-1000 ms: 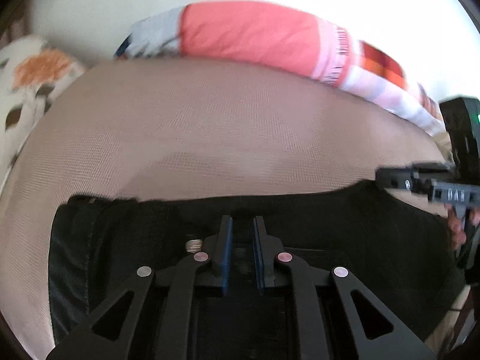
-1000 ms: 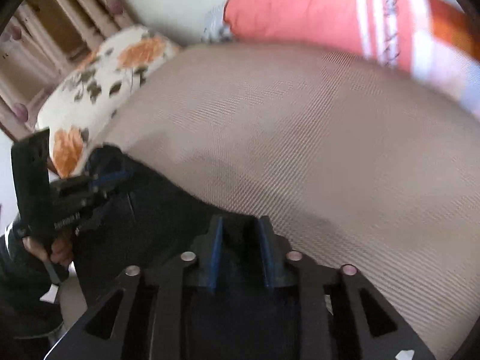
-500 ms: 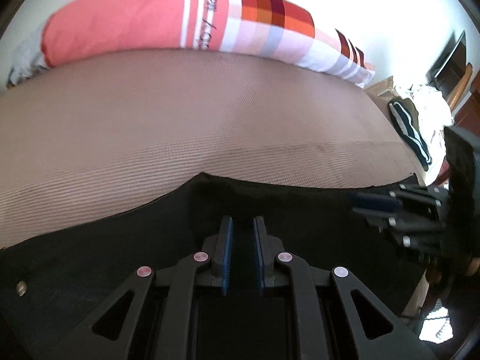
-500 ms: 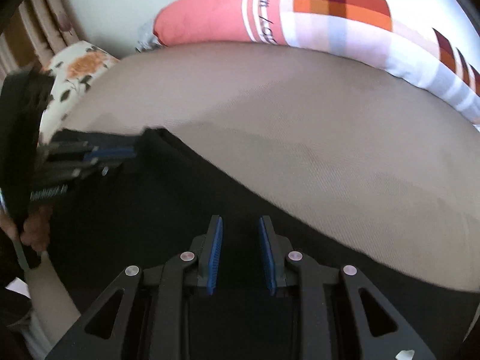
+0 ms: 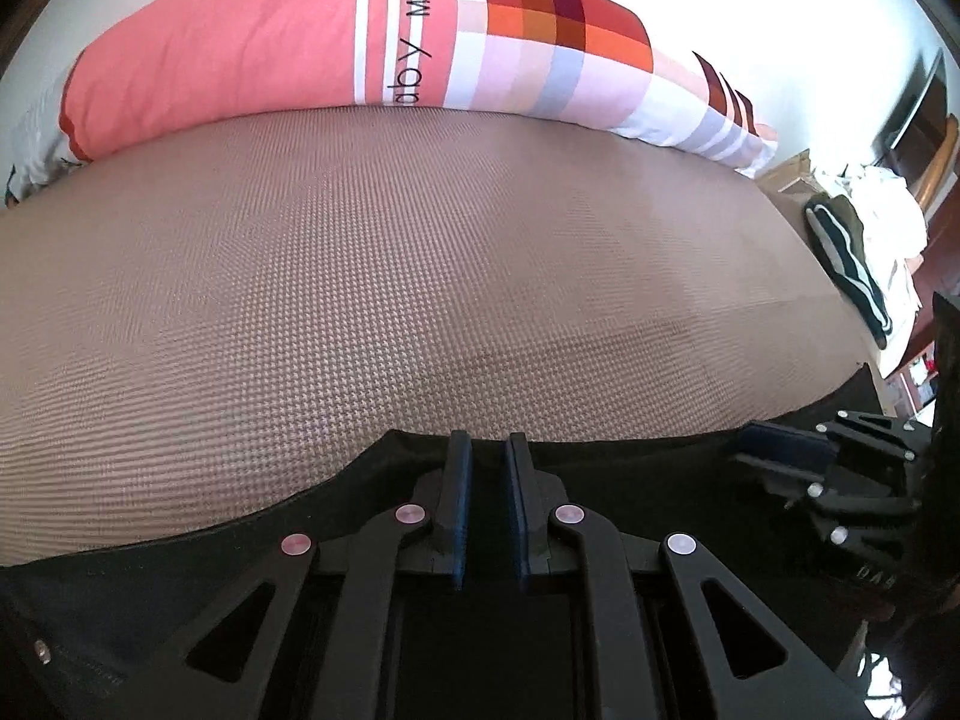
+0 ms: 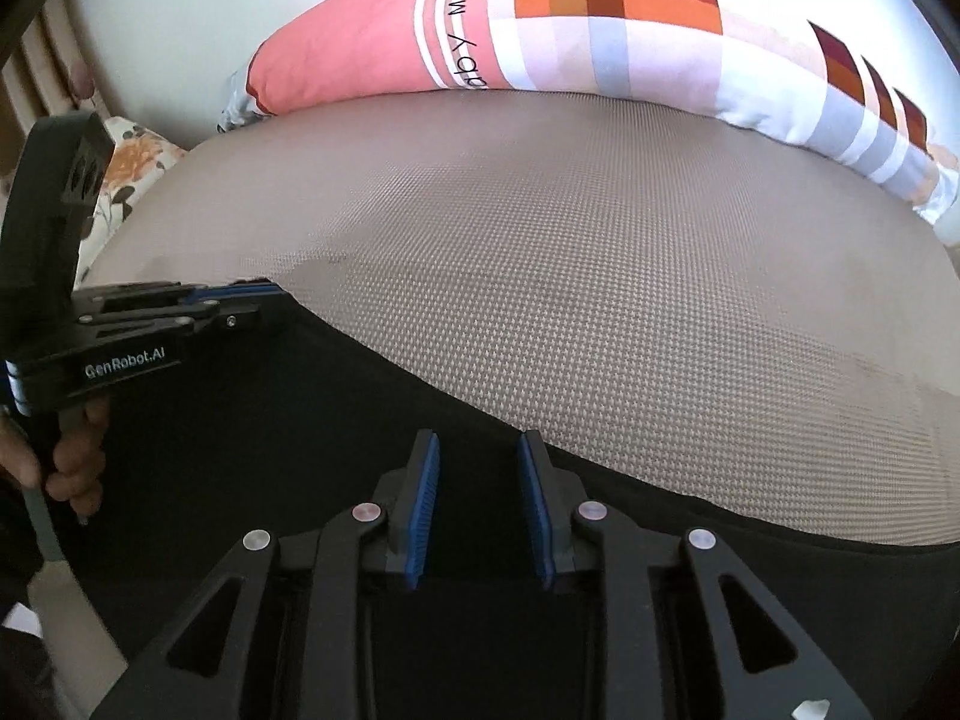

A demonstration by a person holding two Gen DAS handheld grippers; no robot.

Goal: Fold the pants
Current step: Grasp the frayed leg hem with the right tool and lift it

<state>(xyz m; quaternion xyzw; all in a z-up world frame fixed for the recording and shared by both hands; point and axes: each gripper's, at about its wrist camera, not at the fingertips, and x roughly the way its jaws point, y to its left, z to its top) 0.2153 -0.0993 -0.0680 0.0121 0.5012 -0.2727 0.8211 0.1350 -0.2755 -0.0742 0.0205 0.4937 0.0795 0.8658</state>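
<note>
The black pants (image 5: 150,576) lie along the near edge of a brown textured bed (image 5: 420,276); they also fill the lower left of the right wrist view (image 6: 270,420). My left gripper (image 5: 486,450) has its jaws nearly closed, pinching the pants' far edge. It shows from the side in the right wrist view (image 6: 240,300), closed at the fabric's corner. My right gripper (image 6: 478,447) stands over the pants with a visible gap between its blue pads (image 6: 423,504). It also shows at the right of the left wrist view (image 5: 774,450).
A long pink, white and checked pillow (image 5: 372,42) lies along the bed's far side. A floral pillow (image 6: 120,174) sits at the far left. Folded clothes (image 5: 852,258) are piled beyond the bed's right end.
Both grippers swung right and lowered along the bed. The pants' edge was carried forward and now lies spread lower on the bed. My right gripper's jaws have widened.
</note>
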